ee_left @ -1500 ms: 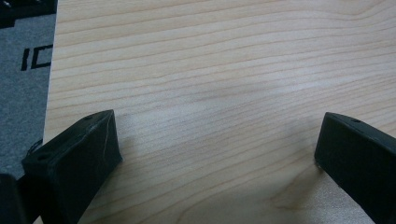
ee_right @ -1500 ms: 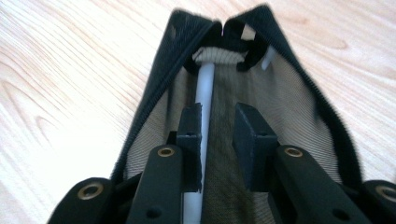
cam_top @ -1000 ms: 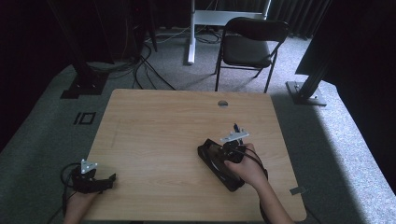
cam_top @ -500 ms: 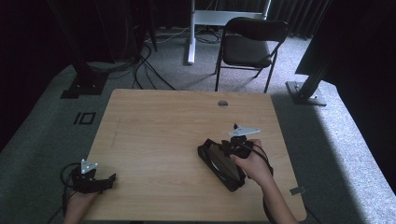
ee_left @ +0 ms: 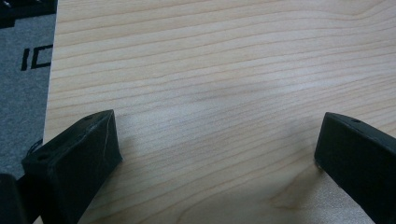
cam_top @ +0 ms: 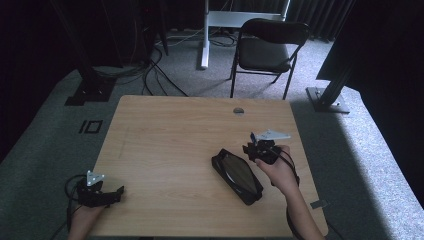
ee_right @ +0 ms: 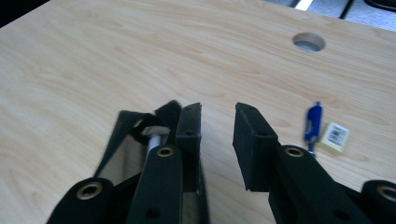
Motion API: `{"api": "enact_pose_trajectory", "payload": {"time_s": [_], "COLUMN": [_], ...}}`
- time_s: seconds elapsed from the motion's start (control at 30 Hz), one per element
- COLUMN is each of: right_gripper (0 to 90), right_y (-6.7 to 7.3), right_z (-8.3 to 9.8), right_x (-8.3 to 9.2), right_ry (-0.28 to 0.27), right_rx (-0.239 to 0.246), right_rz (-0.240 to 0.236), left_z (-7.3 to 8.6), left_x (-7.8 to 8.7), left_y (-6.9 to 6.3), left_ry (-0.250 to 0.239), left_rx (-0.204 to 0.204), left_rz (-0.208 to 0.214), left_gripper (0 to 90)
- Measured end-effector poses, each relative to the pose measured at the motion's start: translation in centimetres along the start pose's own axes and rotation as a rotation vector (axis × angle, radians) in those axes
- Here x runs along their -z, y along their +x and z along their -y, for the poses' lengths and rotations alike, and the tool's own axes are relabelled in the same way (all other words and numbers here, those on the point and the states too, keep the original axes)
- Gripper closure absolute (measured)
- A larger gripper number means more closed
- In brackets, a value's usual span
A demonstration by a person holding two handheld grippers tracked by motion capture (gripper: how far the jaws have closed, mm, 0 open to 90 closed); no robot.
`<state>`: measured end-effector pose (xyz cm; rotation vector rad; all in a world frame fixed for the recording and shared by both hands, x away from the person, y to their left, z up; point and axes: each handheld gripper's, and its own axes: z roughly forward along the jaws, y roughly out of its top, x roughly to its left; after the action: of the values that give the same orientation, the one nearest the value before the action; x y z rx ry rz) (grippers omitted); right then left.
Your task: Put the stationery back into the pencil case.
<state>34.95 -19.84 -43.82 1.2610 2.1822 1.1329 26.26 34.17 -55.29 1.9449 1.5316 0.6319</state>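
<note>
A black, flat, oblong mesh-fronted pouch point(cam_top: 237, 175) is seen lying slantwise on the right half of the light wooden table point(cam_top: 170, 145), with one end just beside the right gripper point(cam_top: 253, 148). In the right gripper view the pouch point(ee_right: 135, 140) lies beside the left jaw, its opening edge raised; the jaws are set a narrow gap apart, and nothing is pinched between them (bare wood shows in the gap). A small blue pen-like object point(ee_right: 313, 122) and a pale yellow eraser point(ee_right: 336, 138) are seen close together beyond the jaws. The left gripper point(cam_top: 116, 192) is rested at the table's near left corner, jaws spread wide over bare wood.
</note>
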Motion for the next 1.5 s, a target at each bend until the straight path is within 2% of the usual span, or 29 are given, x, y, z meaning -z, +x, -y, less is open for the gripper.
{"api": "enact_pose_trajectory", "payload": {"time_s": [0.53,0.8,0.9,1.0,1.2,1.4,1.5], "right_gripper": [71.5,71.5,70.9,70.9,70.8,70.7,69.8], "right_y": [-3.7,-5.3,-5.5,-6.3,-7.3,-7.7,-8.1], "right_z": [1.3,2.0,2.2,2.8,4.0,5.0,5.6], "right_x": [-1.0,-2.2,-2.5,-3.4,-5.0,-6.2,-7.0], "right_ry": [-0.020,0.010,0.019,0.030,0.044,0.056,0.065], "right_rx": [-0.083,-0.127,-0.115,-0.134,-0.142,-0.133,-0.150], "right_rz": [0.129,0.140,0.149,0.157,0.141,0.167,0.172], "left_z": [0.0,0.0,0.0,0.0,0.0,0.0,0.0], "left_x": [0.0,0.0,0.0,0.0,0.0,0.0,0.0], "left_y": [0.0,0.0,0.0,0.0,0.0,0.0,0.0], "left_ry": [0.000,0.000,0.000,0.000,0.000,0.001,-0.001], "left_rx": [0.000,0.000,0.000,0.000,0.000,-0.001,0.000], "left_rz": [0.000,0.000,0.000,0.000,0.000,0.000,0.000], "left_gripper": [0.2,0.2,0.2,0.2,0.2,0.2,0.2]}}
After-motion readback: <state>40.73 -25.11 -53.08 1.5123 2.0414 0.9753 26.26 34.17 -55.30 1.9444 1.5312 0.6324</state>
